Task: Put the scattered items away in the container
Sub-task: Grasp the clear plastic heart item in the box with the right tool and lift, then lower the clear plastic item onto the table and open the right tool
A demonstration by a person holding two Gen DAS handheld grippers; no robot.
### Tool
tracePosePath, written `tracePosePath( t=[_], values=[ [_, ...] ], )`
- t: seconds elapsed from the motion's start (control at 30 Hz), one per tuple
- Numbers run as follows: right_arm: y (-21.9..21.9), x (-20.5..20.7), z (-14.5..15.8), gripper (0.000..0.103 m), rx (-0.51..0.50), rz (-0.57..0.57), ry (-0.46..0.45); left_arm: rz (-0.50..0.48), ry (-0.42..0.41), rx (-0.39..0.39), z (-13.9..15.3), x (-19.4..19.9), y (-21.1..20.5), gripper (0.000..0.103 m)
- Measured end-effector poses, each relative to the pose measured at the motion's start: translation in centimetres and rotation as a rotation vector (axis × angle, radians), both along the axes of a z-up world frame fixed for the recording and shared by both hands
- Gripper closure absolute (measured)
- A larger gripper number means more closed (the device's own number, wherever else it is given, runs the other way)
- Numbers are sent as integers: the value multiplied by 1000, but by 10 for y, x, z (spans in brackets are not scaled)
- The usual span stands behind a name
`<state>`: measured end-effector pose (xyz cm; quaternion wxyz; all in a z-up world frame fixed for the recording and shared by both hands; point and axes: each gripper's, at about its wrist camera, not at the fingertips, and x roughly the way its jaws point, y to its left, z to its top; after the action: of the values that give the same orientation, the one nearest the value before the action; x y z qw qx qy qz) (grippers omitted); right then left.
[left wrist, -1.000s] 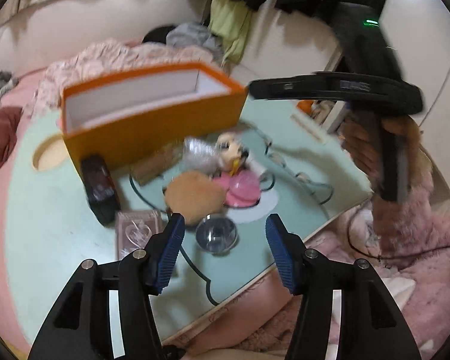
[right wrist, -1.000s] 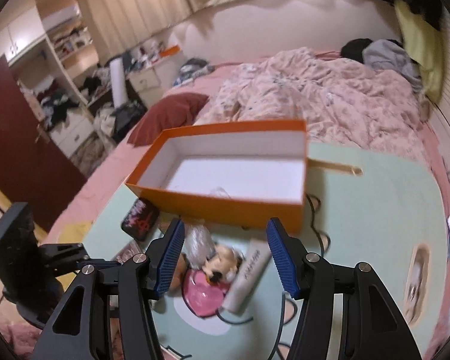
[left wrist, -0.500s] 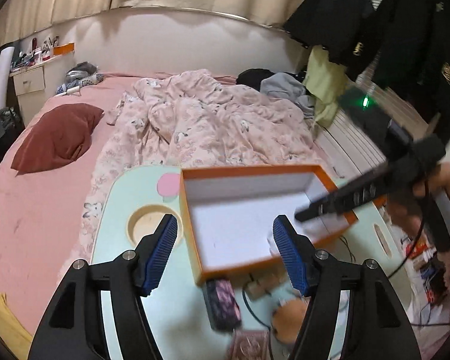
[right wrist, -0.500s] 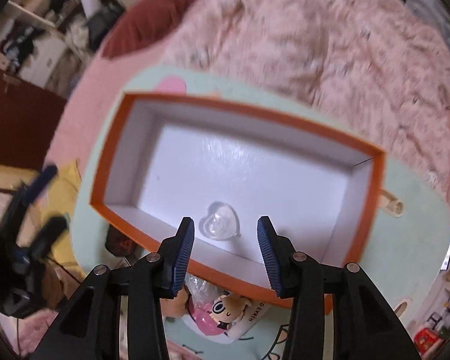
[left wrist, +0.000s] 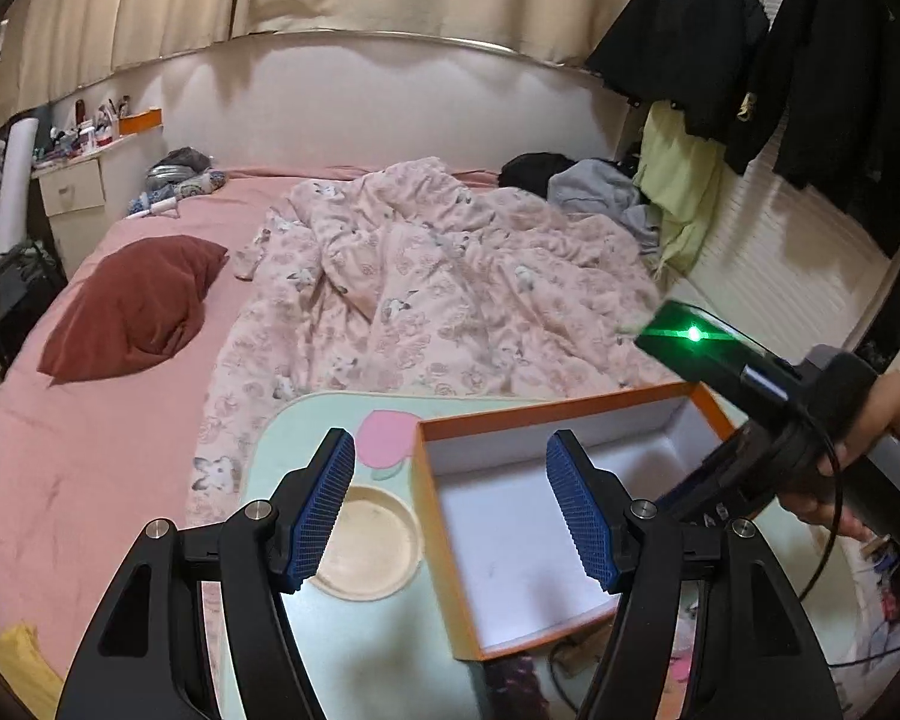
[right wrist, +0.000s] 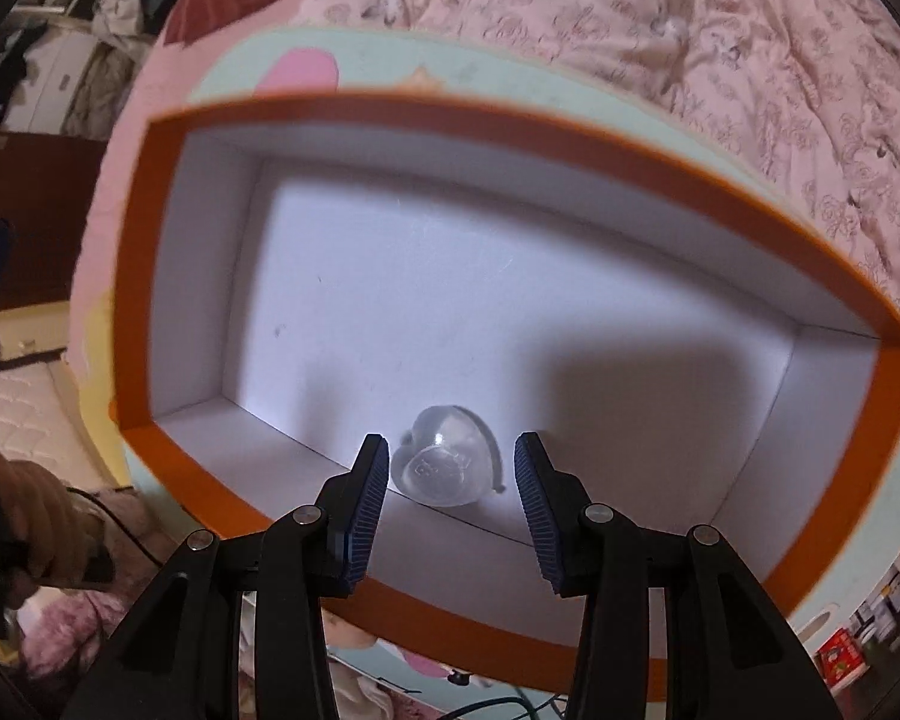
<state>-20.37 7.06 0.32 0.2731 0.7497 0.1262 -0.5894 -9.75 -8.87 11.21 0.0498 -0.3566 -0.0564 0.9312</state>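
— Where is the clear heart-shaped case (right wrist: 444,469)?
— Inside the orange box (right wrist: 678,180), on its white floor against the near wall.
— Is the right gripper (right wrist: 450,504) grasping it?
— No. Its fingers (right wrist: 366,504) have just been closing, yet the case lies beyond the tips, untouched; they are released.
— And the left gripper (left wrist: 450,516)?
— Its fingers have been spreading and carry nothing, above the mint counter (left wrist: 354,648), with the box's near corner and a round recess (left wrist: 369,546) showing between them.

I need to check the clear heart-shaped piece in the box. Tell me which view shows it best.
The right wrist view: the clear heart-shaped piece lies on the white floor of the orange box, against its near wall, sharp. In the left wrist view the box shows, but the heart cannot be made out.
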Motion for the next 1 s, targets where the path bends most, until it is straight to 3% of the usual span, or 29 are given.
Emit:
tracePosePath(
  t=[0.17, 0.27, 0.3, 0.33, 0.47, 0.6, 0.77, 0.9, 1.0],
  values=[
    [-12, 19, 1, 71, 104, 98, 112, -26, -8, 8, -2, -3, 5, 36],
    [-13, 22, 0, 74, 125, 111, 133, -21, -12, 12, -6, -3, 6, 36],
    [-13, 23, 0, 82, 127, 117, 149, -22, -14, 17, -7, -3, 5, 36],
    [-13, 23, 1, 82, 125, 124, 169, -20, -19, 22, -8, -4, 4, 36],
    [0, 17, 12, 85, 42, 69, 192, -3, -30, 43, -9, -1, -3, 36],
    [18, 12, 51, 85, -101, -23, 243, 1, -42, 61, -10, 3, -9, 36],
    [63, 38, 99, 85, -271, -128, 316, 15, -82, 74, -21, 6, -10, 36],
    [101, 82, 98, 85, -328, -169, 325, 28, -87, 109, -26, 18, -12, 36],
    [118, 117, 74, 85, -326, -189, 295, 2, -84, 135, -25, 38, -8, 36]
  ],
)
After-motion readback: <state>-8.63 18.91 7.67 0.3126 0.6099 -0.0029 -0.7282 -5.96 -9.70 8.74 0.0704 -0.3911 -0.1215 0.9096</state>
